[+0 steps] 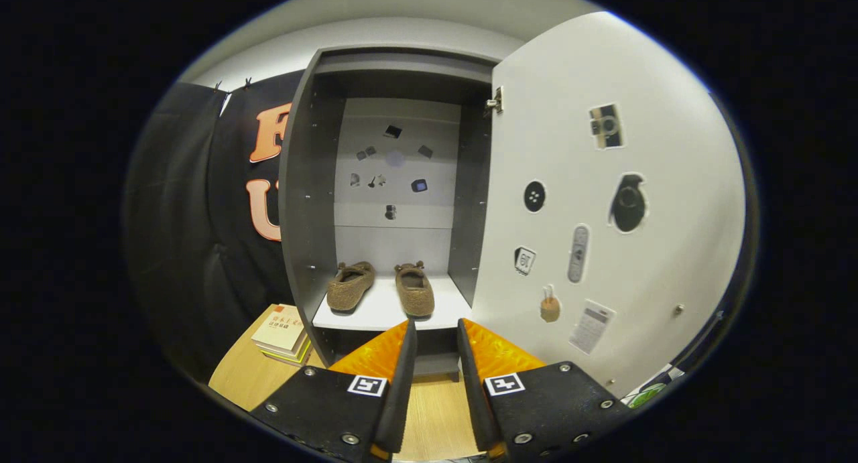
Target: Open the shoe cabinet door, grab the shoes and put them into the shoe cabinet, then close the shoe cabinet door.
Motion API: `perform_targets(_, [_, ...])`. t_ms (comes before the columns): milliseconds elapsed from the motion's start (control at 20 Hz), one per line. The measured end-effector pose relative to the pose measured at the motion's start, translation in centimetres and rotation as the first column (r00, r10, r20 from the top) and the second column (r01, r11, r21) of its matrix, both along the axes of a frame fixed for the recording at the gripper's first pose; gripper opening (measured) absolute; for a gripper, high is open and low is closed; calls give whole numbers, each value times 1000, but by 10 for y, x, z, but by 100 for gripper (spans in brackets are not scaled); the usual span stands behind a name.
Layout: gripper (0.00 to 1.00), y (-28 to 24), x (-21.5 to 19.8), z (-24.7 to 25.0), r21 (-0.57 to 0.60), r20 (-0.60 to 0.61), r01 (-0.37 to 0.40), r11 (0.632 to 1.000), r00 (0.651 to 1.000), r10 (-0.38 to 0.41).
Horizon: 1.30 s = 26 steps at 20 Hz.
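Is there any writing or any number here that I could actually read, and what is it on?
Nothing reads clearly.
Stack of books beside the grey shoe cabinet: red cover characters, too blurred.
White paper sticker on the white open cabinet door: print too small.
Gripper, fingers open and empty: square coded markers, no words.

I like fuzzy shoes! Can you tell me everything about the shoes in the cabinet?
The shoes are a pair of brown, fuzzy-looking slippers with open tops. They lie side by side, apart, on the white shelf inside the open shoe cabinet, angled slightly apart. The fingers are open and empty, short of them.
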State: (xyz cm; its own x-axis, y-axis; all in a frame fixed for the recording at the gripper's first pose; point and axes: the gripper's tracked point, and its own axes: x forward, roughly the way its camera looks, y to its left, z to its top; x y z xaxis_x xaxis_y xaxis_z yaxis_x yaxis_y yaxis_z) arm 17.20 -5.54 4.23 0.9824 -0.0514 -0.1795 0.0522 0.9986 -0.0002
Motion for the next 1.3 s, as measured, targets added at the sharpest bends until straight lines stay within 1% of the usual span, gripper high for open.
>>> perform_targets(250, [45, -31, -58, 10, 11, 21, 70, 997, 997, -70])
perform_targets(400, [47, -57, -89, 13, 3, 25, 130, 991, 991, -130])
perform_targets(500, [48, -73, -122, 7, 0, 37, 183, 983, 983, -182])
perform_targets(600, [49, -87, -144, 3, 7, 43, 226, 974, 973, -226])
perform_targets(750, [51, -118, -164, -2, 20, 49, 286, 958, 957, -287])
perform_targets(900, [55, -147, -175, -10, 35, 38, 325, 945, 945, -326])
perform_targets(1000, [56, -168, -175, -13, 44, 44, 342, 939, 938, -344])
perform_targets(1150, [58, -192, -161, -23, 73, 33, 324, 943, 945, -327])
perform_targets(1300, [62, -209, -139, -29, 83, 38, 278, 957, 959, -282])
